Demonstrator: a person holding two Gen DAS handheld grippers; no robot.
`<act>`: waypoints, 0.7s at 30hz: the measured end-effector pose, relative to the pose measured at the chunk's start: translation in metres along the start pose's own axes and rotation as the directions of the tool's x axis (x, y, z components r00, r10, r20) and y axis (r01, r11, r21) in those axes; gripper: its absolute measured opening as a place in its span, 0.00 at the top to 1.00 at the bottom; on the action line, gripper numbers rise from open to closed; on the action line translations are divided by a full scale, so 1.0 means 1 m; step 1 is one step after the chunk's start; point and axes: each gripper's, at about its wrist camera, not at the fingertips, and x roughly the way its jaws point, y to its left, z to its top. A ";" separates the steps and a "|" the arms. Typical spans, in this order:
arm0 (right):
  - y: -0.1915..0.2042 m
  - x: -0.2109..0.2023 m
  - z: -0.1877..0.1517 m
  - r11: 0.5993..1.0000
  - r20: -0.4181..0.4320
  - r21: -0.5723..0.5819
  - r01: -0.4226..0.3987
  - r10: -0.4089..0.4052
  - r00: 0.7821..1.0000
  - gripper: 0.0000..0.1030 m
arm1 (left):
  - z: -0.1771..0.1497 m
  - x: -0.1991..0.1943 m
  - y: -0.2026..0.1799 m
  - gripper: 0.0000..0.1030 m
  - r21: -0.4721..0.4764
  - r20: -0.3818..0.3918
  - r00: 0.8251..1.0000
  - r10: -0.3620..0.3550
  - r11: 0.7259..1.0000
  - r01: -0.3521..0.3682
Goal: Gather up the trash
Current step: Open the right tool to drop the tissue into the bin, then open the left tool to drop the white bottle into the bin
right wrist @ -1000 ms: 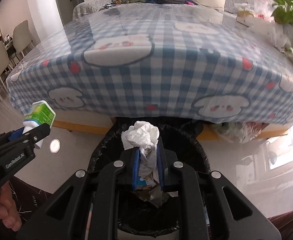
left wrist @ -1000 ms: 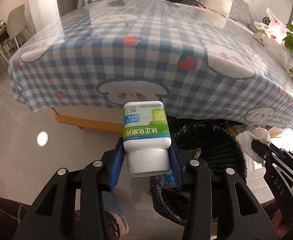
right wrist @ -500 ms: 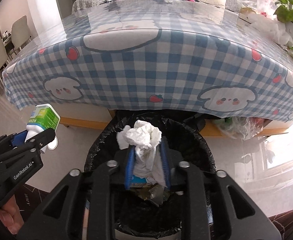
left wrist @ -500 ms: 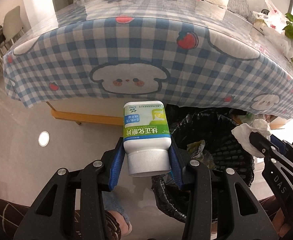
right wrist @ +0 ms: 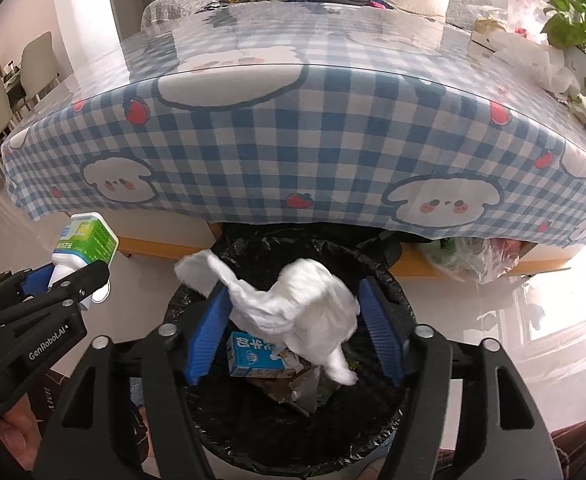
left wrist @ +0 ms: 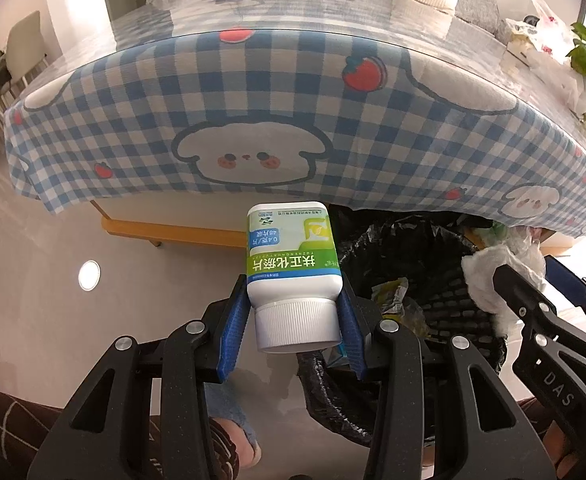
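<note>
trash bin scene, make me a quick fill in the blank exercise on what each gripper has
1. The left gripper is shut on a white bottle with a ____ label.
2. The crumpled tissue hangs between the opening jaws of the ____ gripper.
3. The trash bin is lined with a ____ bag.
4. A ____ carton lies inside the bin.

Missing words: green; right; black; blue

My two cameras sat on my grippers, looking down and forward. Both saw the table (left wrist: 277, 92) close ahead and the black bin (right wrist: 293, 432) right below it.
</note>
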 end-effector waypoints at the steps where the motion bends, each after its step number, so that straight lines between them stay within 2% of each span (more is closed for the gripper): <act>1: -0.003 0.000 -0.001 1.000 -0.001 -0.001 0.009 -0.009 1.000 0.34 | 0.000 0.000 -0.002 0.60 0.000 -0.003 1.000 0.000 1.000 0.000; 6: -0.017 0.001 -0.003 0.999 -0.003 0.020 0.032 -0.032 0.999 0.19 | 0.001 0.003 -0.015 0.60 0.012 -0.011 1.000 -0.003 1.000 0.004; 10: -0.030 -0.001 -0.003 0.998 -0.002 0.038 0.044 -0.044 0.999 0.16 | 0.001 0.007 -0.026 0.60 0.027 -0.021 1.000 -0.006 1.000 0.007; 12: -0.040 -0.004 -0.003 0.997 0.002 0.055 0.048 -0.049 0.999 0.11 | 0.001 0.008 -0.031 0.60 0.032 -0.024 1.000 -0.008 0.999 0.009; 21: -0.090 -0.014 0.002 0.989 0.011 0.109 0.098 -0.099 0.995 0.08 | 0.002 0.011 -0.072 0.60 0.060 -0.044 0.998 -0.040 0.997 0.043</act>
